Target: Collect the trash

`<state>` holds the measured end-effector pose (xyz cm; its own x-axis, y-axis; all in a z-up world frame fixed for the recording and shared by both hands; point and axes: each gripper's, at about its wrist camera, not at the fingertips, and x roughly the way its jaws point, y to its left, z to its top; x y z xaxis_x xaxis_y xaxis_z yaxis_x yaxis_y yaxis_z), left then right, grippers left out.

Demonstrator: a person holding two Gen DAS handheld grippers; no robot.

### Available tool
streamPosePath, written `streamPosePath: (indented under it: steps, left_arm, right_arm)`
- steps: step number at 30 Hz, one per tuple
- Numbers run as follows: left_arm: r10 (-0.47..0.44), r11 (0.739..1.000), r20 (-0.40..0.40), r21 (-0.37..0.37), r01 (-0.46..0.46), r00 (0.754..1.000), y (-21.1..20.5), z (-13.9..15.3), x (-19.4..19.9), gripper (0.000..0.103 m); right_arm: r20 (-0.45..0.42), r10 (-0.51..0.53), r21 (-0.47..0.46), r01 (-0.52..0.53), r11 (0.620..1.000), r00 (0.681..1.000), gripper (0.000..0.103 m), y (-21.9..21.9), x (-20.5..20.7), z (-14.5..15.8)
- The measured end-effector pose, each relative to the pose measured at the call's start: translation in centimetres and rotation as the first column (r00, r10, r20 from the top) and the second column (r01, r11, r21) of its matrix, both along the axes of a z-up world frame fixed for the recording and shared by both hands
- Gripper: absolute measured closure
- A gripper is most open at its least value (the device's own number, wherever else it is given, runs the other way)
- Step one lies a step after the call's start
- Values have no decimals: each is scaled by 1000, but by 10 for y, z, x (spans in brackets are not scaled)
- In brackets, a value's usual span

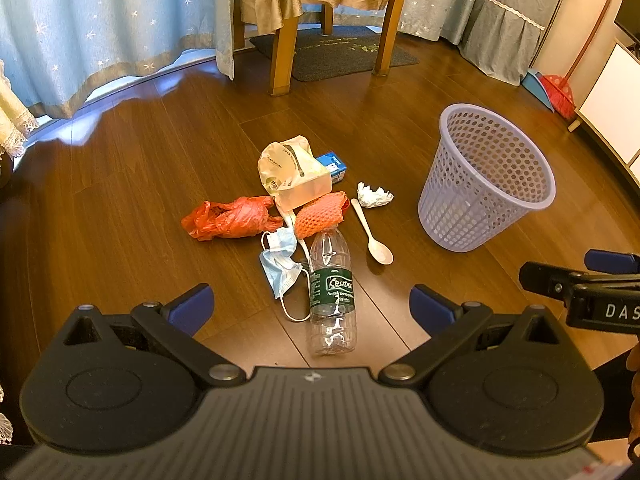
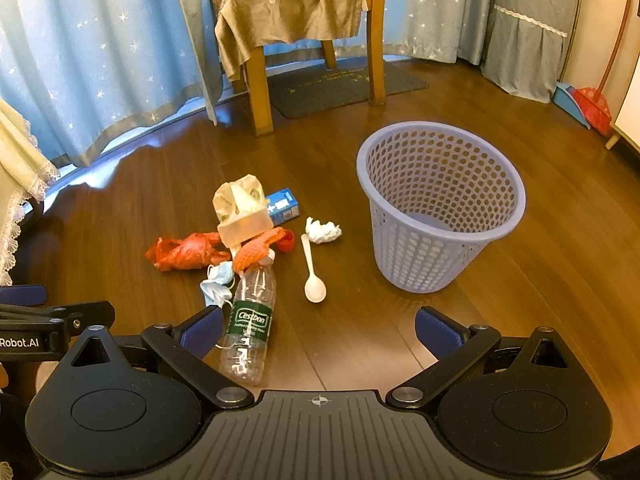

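Both grippers, left (image 1: 311, 307) & right (image 2: 319, 332), hover spread wide, empty. Nearest: bottle (image 1: 332, 296) lying on floor, cap end under orange net (image 1: 320, 214). Then mask (image 1: 280, 266), spoon (image 1: 372, 232), red bag (image 1: 232, 218), tissue (image 1: 374, 196). Bin (image 2: 440, 208) beyond, upright, prob. empty. Best: pinch bottle mid-label, across its width, lift clear of mask strap.

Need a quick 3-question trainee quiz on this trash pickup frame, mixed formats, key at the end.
1. True or false: the basket already holds the bottle.
2. Which item lies closest to the basket? A) red bag B) crumpled tissue C) face mask
3. Fill in: the left gripper and right gripper are both ____.

Key: 1 false, it lies on the floor; 2 B; 3 open, holding nothing.
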<state>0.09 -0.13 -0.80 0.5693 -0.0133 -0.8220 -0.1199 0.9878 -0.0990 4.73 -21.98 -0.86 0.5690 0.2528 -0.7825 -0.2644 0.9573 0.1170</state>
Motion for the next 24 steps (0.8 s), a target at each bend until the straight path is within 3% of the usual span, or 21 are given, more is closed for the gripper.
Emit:
streamPosePath:
  steps: [2,15,24]
  left_arm:
    - [3,1000,-2,-4,-3,1000,0,-1,1,1]
    - [20,1000,-12,-18,-20,1000,7,-3,15,1]
    - [26,999,-21,-37,-27,999,14,-11,35,1]
  right_arm:
    - [-2,3,-1,-3,1000,1000,10,1,1,0]
    - [-3,5,-11,-5,1000,1000,20,-5,16,-6]
    - [57,96,-87,-90,992,994,32,-8,40,-11]
